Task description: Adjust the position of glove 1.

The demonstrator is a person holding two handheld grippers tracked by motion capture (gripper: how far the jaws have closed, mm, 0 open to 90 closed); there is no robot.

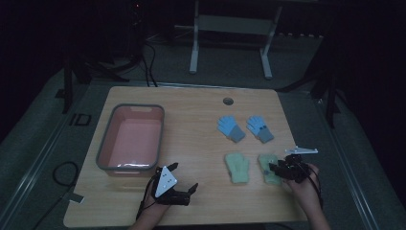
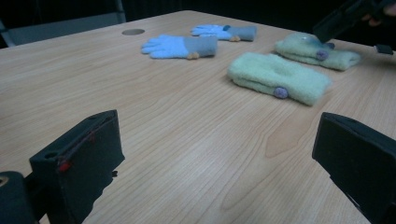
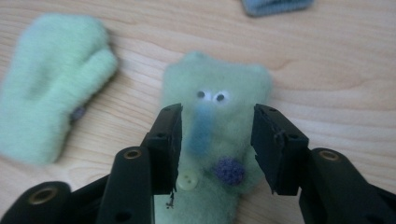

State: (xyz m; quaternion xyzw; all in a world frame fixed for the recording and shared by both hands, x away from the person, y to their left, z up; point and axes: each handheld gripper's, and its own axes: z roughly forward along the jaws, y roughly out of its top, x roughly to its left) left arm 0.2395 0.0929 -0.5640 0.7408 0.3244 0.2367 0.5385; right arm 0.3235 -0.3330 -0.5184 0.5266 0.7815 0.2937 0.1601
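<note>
right tool (image 3: 217, 140) was half open right over the green mitten with the face (image 3: 217, 116), pads not touching it, so i'd drop lower and pinch the cuff squarely. left tool (image 1: 184, 189) sat wide and empty on the worktop (image 1: 201, 120). count: two green mittens, two blue gloves (image 1: 231, 128), one pink bin (image 1: 130, 139).

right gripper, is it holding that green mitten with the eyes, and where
No hold: the right gripper has its jaws apart over the green mitten, pads not pressing it. The left gripper holds nothing.
</note>
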